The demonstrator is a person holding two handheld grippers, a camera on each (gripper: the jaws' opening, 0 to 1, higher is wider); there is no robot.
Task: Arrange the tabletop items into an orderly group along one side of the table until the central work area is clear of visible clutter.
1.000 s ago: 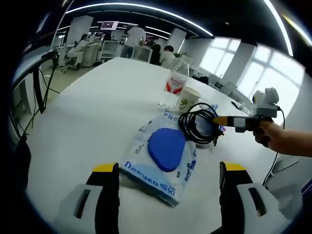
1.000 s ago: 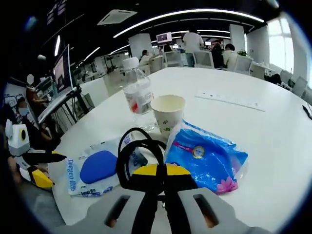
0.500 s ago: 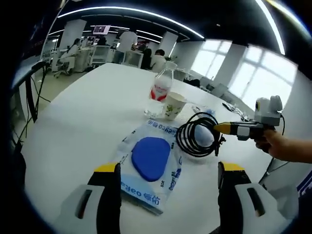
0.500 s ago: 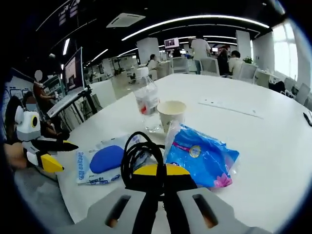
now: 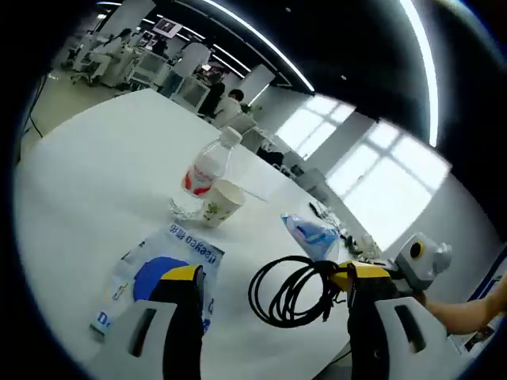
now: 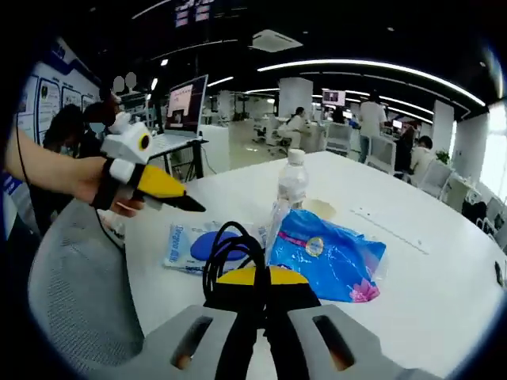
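Observation:
My right gripper is shut on a black coiled cable and holds it above the white table. Beyond the cable lie a blue tissue pack and a clear packet with a blue pad. A water bottle stands behind them, with a paper cup partly hidden by the pack. My left gripper is open and holds nothing. In its view the cable hangs between its jaws, with the right gripper shut on it. The bottle, cup, tissue pack and pad packet lie beyond.
A grey mesh chair back stands close at the table's near left edge. A hand holds the left gripper above that corner. A laptop on a stand and desks with seated people are in the background.
The right gripper has pulled back and lifted the cable away from the items. The left gripper has risen and tilted, so the cable now hangs between its open jaws.

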